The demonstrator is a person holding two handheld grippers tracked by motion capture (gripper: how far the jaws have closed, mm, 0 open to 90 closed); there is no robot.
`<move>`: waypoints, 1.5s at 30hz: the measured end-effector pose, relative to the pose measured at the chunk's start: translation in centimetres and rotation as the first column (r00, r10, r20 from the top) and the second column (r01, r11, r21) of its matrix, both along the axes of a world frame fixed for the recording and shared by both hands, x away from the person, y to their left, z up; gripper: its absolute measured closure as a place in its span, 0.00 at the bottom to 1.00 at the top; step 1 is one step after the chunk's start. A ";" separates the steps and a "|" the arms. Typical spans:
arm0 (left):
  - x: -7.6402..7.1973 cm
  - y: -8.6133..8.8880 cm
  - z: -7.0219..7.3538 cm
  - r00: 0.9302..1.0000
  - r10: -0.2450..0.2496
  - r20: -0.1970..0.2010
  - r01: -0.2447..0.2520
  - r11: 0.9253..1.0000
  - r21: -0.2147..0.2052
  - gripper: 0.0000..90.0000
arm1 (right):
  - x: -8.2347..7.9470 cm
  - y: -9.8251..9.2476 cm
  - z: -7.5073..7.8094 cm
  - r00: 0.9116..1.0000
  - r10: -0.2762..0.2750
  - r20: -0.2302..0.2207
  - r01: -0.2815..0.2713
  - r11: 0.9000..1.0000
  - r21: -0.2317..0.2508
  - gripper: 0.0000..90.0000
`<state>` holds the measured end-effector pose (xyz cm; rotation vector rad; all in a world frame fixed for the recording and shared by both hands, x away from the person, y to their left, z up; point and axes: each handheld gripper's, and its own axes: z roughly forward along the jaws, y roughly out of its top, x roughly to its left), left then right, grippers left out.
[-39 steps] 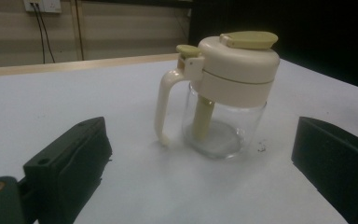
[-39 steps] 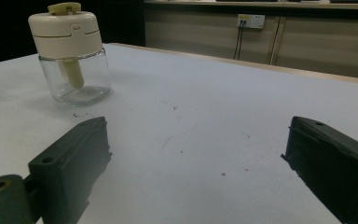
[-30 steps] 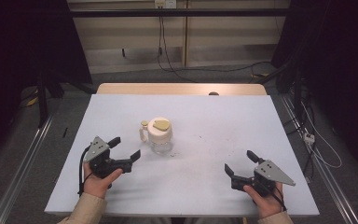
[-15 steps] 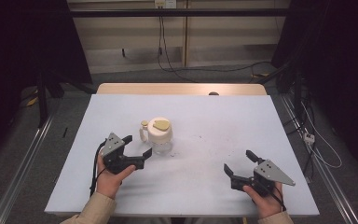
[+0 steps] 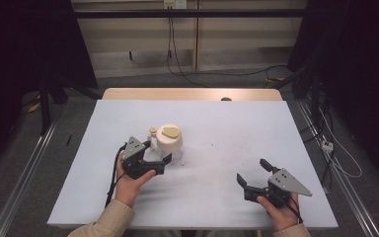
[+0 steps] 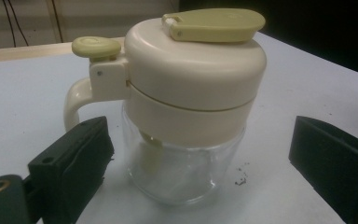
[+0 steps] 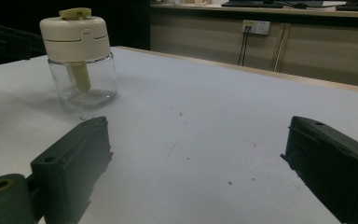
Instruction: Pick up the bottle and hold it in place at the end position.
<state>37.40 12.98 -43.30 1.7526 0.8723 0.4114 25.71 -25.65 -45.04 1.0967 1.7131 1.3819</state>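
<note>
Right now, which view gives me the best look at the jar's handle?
The left gripper view: the jar sits close between the open tongs, with the handle in plain profile under its button. The high view shows the handle small, from above. The right gripper view shows the jar farther off; I cannot make out its handle.

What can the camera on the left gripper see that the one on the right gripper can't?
The left gripper view sits close to the jar: it shows its curved handle, the round green button above the handle, and the flat green flap on the lid. The right gripper view, farther off, shows a cream tube inside the glass, a broad stretch of white table, and a wall socket behind. Both show the same glass jar with its cream lid, standing upright beyond two open black jaws.
</note>
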 end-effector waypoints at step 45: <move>3.2 -4.5 -1.7 0.992 0.128 0.017 -0.129 0.991 0.029 0.04 | 0.0 0.0 0.0 1.000 0.008 -0.001 -0.008 1.000 0.007 0.06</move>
